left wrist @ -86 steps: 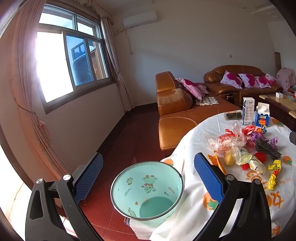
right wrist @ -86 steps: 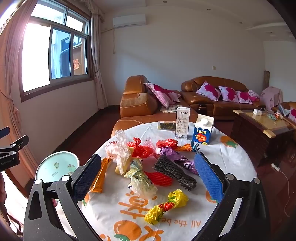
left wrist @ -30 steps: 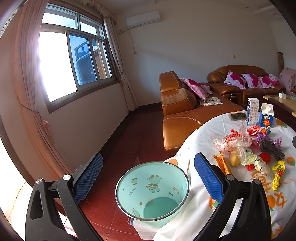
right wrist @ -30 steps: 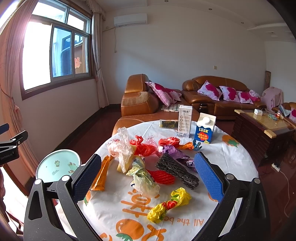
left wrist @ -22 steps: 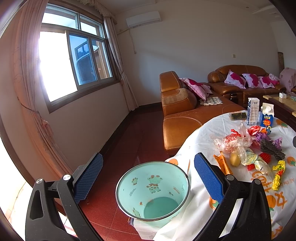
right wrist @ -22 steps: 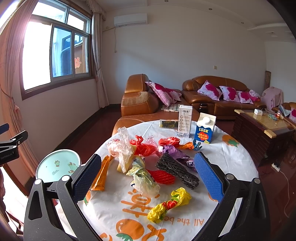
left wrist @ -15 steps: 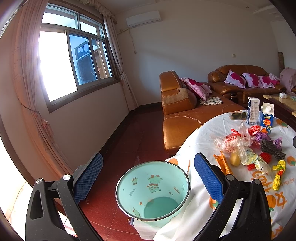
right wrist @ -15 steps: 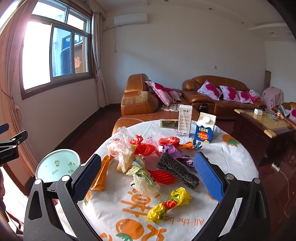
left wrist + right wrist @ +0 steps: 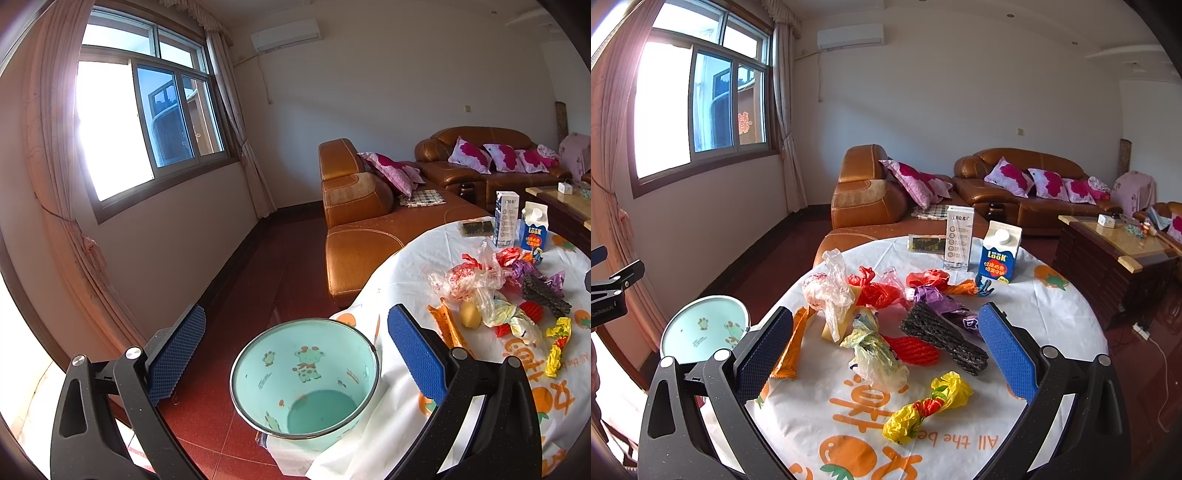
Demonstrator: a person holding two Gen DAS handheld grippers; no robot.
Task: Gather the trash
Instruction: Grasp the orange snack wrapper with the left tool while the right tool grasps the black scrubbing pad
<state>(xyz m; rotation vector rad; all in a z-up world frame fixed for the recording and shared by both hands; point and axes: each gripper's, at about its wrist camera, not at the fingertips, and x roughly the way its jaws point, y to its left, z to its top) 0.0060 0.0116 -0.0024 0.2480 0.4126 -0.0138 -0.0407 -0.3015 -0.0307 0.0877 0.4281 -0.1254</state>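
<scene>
1. Both sets of fingers spread wide, holding nothing — left gripper (image 9: 295, 354) poised over the bin (image 9: 304, 380), right gripper (image 9: 882, 347) over the tabletop (image 9: 1052, 306).
2. Trash heaped mid-tabletop: yellow wrapper (image 9: 929, 406) nearest, pale bag (image 9: 873, 354) and red mesh (image 9: 914, 349) just behind, black mesh (image 9: 943, 339) to the right.
3. Bin empty, standing on the floor just beside the tabletop edge, the cloth draped against its rim.
4. Best to start with the yellow wrapper — nearest, lying apart from the heap.
5. Approach from above, fingers straddling its twisted middle, then close firmly; crinkly film likely to slip.
6. Keep clear of the cloth to avoid dragging it.
7. Lift fully before swinging toward the bin; release only once above the opening.
</scene>
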